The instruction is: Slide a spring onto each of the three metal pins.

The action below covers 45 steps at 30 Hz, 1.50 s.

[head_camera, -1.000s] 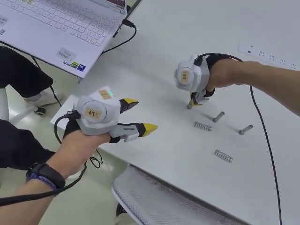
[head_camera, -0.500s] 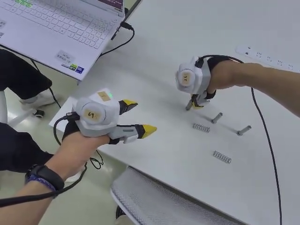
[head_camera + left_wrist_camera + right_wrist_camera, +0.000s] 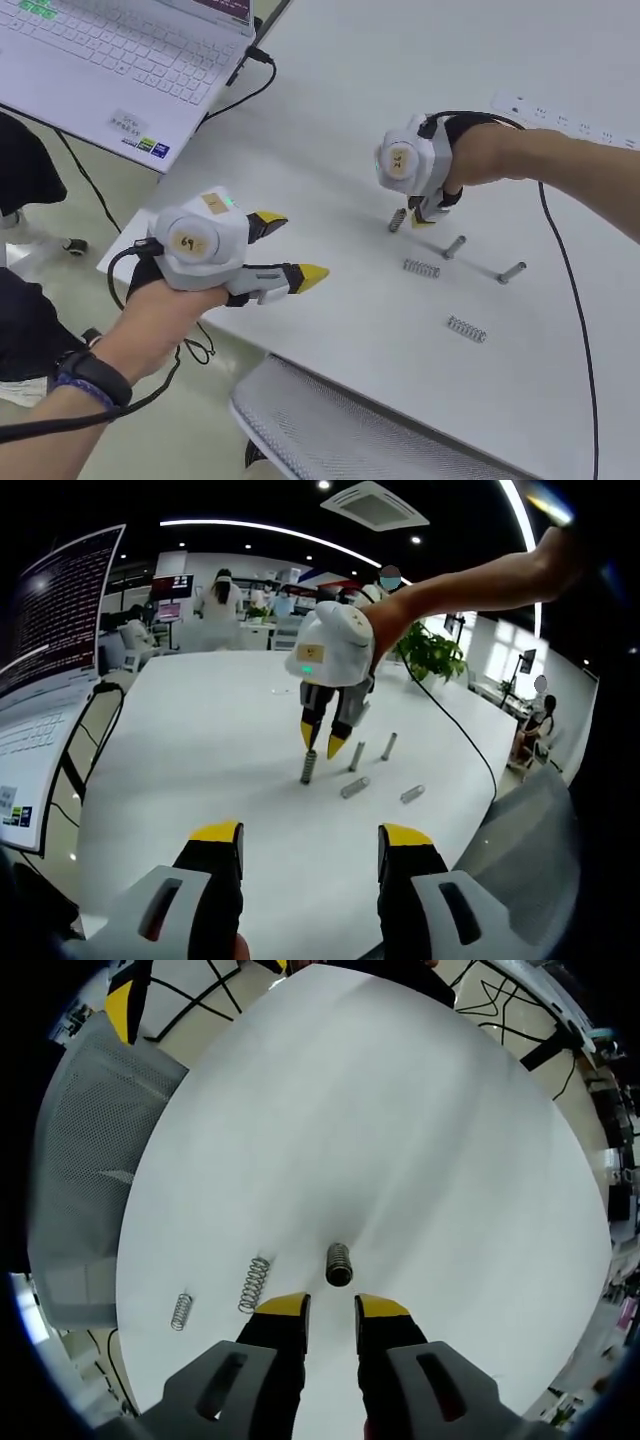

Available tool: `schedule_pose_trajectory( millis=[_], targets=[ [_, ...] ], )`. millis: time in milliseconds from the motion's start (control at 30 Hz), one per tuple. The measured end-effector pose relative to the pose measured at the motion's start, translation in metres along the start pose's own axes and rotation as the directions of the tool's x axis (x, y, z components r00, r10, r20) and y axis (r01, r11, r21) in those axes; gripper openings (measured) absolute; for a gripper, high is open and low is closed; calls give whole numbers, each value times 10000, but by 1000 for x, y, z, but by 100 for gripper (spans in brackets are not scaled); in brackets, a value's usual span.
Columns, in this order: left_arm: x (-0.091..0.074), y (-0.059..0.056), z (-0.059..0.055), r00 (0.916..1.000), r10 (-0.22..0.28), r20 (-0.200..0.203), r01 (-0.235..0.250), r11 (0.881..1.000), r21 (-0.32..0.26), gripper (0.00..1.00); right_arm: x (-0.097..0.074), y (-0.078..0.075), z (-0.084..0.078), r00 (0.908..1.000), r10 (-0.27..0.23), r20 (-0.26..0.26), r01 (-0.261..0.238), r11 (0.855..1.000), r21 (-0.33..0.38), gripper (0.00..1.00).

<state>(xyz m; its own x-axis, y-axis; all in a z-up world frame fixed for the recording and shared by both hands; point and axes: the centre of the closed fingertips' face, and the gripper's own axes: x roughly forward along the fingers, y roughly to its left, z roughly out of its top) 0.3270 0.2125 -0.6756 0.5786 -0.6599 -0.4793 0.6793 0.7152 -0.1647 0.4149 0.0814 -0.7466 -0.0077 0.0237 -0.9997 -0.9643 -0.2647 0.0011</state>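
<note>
Right gripper point(image 3: 332, 1307) jaws slightly apart, empty, just beside sprung pin point(image 3: 339, 1264) on surface point(image 3: 400, 1110). Loose springs point(image 3: 255, 1283) lie flat nearby; bare pins point(image 3: 455, 246) beyond. Left gripper point(image 3: 310, 835) jaws wide apart, empty, at surface edge.

White table point(image 3: 330, 110); laptop point(image 3: 110, 60) at ten o'clock; power strip point(image 3: 560, 118) at two; spring-wrapped pin point(image 3: 397, 220) and two bare pins point(image 3: 455, 246) standing mid-table; loose springs point(image 3: 421, 268) at their six.
</note>
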Motion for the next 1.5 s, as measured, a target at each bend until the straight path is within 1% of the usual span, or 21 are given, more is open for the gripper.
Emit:
schedule_pose_trajectory(
  millis=[233,467,667,800,900,1000,1133,1233,1267,1400,1467,1500],
  targets=[
    [1,-1,1,10000,-26,-2,26,10000,53,49,-5,1,-3,9998,-185,104,183,9997,141,17],
    [2,-3,2,10000,-47,1,47,10000,80,49,-11,2,-6,9986,-412,338,398,9983,429,18],
    [3,-4,4,10000,-62,36,62,9999,79,49,-15,4,-13,9964,-644,543,598,9948,819,18],
    [4,-6,8,9999,-69,75,68,9999,97,49,-19,5,-18,9937,-871,710,786,9904,1140,18],
    [4,-6,8,9999,-81,64,80,9999,126,49,-21,7,-23,9919,-978,814,862,9870,1353,19],
    [4,-7,10,9999,-90,69,89,9999,137,49,-24,7,-25,9888,-1135,967,970,9822,1610,19],
    [5,-8,11,9999,-108,65,107,9998,158,49,-26,10,-27,9830,-1275,1322,979,9728,2099,19],
    [5,-10,12,9999,-129,77,127,9998,162,49,-27,12,-29,9794,-1380,1476,1006,9665,2362,20],
    [5,-11,13,9999,-137,67,136,9997,182,49,-28,13,-30,9765,-1435,1608,988,9611,2578,20],
    [5,-11,13,9999,-148,58,147,9997,192,49,-29,16,-32,9692,-1574,1894,943,9476,3054,21],
    [5,-11,13,9999,-147,51,146,9997,197,49,-29,18,-34,9638,-1662,2085,909,9400,3290,21],
    [5,-11,13,9999,-152,53,151,9997,189,49,-30,19,-33,9584,-1737,2266,880,9347,3443,21]
  ],
)
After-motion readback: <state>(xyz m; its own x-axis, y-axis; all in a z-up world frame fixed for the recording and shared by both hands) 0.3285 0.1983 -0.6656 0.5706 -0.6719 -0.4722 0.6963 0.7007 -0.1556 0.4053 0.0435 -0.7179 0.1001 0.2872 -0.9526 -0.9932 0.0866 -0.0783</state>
